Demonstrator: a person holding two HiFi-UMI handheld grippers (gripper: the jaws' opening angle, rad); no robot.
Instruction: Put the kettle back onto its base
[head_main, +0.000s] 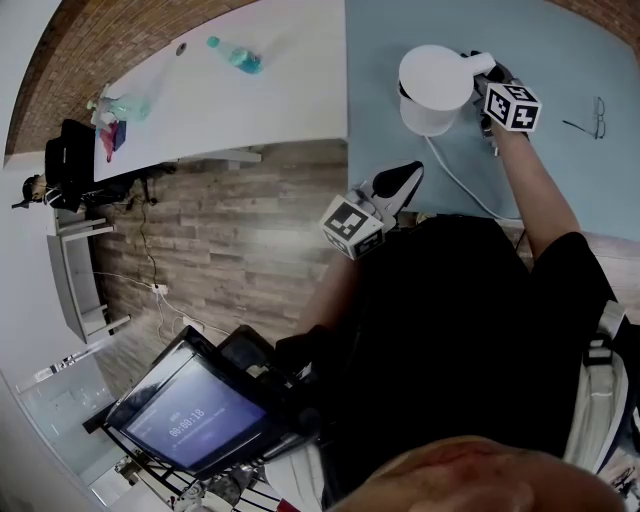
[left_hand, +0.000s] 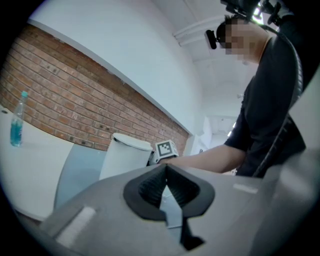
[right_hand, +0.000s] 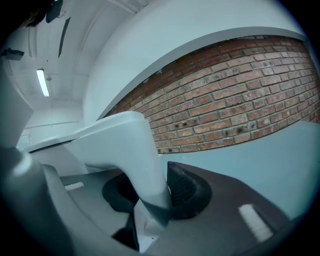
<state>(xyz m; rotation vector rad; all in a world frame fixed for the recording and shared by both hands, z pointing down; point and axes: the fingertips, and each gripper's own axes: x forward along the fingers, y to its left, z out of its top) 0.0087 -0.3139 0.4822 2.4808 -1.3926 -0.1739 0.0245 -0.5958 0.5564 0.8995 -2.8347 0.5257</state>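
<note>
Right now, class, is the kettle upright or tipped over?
Upright: the left gripper view shows the kettle standing straight, lid uppermost; the head view looks down on its round top.

Matt wht plastic kettle (head_main: 436, 80), wood-look floor (head_main: 250, 250)

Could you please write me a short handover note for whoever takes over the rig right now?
Right gripper: closed on the kettle handle, with its pads against the handle.
Left gripper: shut and empty, near the table edge, apart from the kettle.
Kettle: upright on the light blue table. A white cord runs out from beneath it.
Done: the kettle looks set down where the cord ends. The base is hidden, so I cannot confirm it is seated.
Left: check that it sits flat on the base, then open the right gripper and draw back.
</note>
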